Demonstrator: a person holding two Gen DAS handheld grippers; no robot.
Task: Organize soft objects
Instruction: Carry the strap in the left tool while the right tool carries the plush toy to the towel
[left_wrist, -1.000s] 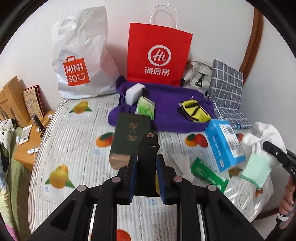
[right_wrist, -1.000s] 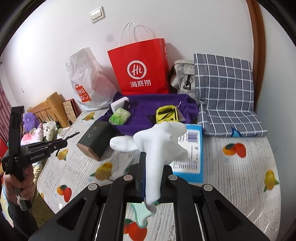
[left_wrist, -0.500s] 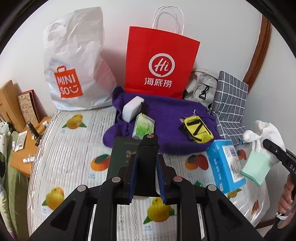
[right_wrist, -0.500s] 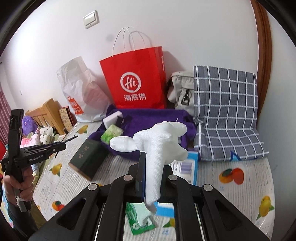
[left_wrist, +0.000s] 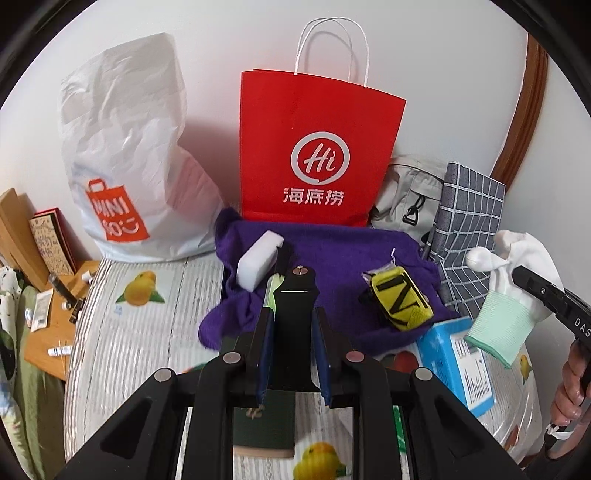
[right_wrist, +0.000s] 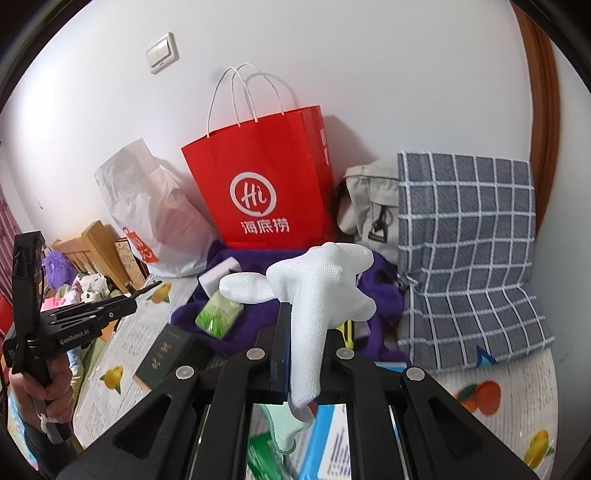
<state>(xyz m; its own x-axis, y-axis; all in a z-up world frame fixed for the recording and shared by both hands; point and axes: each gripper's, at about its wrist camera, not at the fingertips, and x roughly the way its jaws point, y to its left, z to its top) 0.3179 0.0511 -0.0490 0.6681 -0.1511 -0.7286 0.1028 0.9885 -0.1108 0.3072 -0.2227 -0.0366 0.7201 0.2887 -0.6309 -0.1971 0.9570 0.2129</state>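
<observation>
My right gripper (right_wrist: 301, 354) is shut on a white knitted glove (right_wrist: 317, 288) with a mint-green cuff, held in the air above the table. The glove also shows at the right of the left wrist view (left_wrist: 517, 280). My left gripper (left_wrist: 293, 332) is shut and holds nothing, and it shows at the left of the right wrist view (right_wrist: 122, 308). A purple cloth (left_wrist: 340, 254) lies ahead, bearing a white sponge (left_wrist: 258, 260), a green tissue pack (right_wrist: 219, 315) and a yellow-black pouch (left_wrist: 400, 297). A red paper bag (left_wrist: 314, 147) stands open behind it.
A white Miniso plastic bag (left_wrist: 122, 166) stands left of the red bag. A grey backpack (right_wrist: 369, 199) and a checked cushion (right_wrist: 469, 254) lie at the right. A dark green box (right_wrist: 166, 354) and a blue box (left_wrist: 458, 358) lie on the fruit-print table cover (left_wrist: 140, 332).
Both grippers have moved forward towards the purple cloth and the red bag, which now look larger. The glove stays clamped in the right gripper.
</observation>
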